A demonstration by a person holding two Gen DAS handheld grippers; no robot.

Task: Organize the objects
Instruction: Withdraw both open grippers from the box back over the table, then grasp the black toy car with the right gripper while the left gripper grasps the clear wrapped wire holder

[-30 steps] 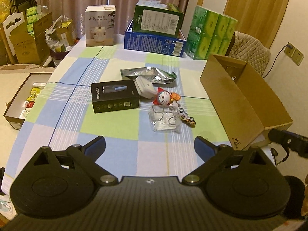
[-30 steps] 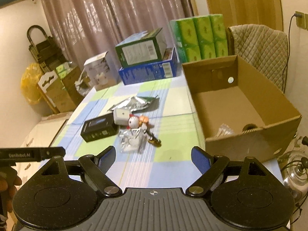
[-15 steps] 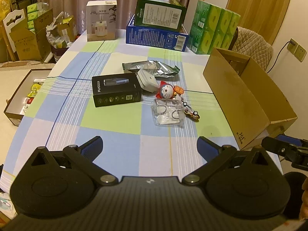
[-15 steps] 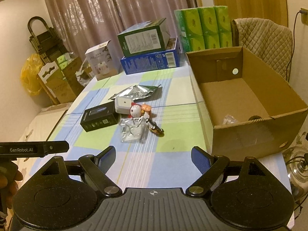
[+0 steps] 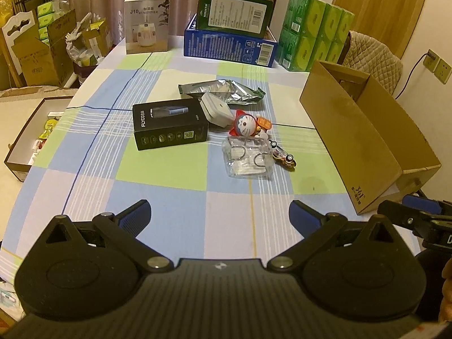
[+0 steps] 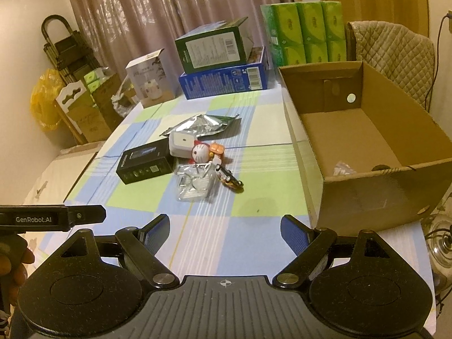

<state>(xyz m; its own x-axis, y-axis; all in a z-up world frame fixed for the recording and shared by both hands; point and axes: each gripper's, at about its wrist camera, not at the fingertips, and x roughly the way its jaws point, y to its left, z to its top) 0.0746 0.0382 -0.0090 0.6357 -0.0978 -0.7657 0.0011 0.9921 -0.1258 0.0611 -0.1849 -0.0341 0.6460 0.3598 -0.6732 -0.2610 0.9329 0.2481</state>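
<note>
On the checked tablecloth lie a black box (image 5: 169, 124) (image 6: 145, 163), a white square case (image 5: 216, 110) (image 6: 182, 144), a silver foil bag (image 5: 223, 90) (image 6: 203, 123), a Doraemon toy (image 5: 244, 125) (image 6: 200, 152), a clear plastic pack (image 5: 247, 161) (image 6: 195, 183) and a small toy car (image 5: 284, 158) (image 6: 230, 180). An open cardboard box (image 5: 347, 130) (image 6: 364, 132) stands at the right, with a little plastic scrap inside. My left gripper (image 5: 219, 212) and right gripper (image 6: 225, 227) are both open and empty, over the near table edge.
Green and blue boxes (image 5: 231, 28), a humidifier box (image 5: 147, 25) and green tissue packs (image 5: 313, 34) line the far edge. A low tray of small items (image 5: 31, 138) sits on the floor at left. A quilted chair (image 6: 395, 48) is behind the cardboard box.
Both grippers have edged forward towards the pile of objects and stay open. Nothing on the table has moved.
</note>
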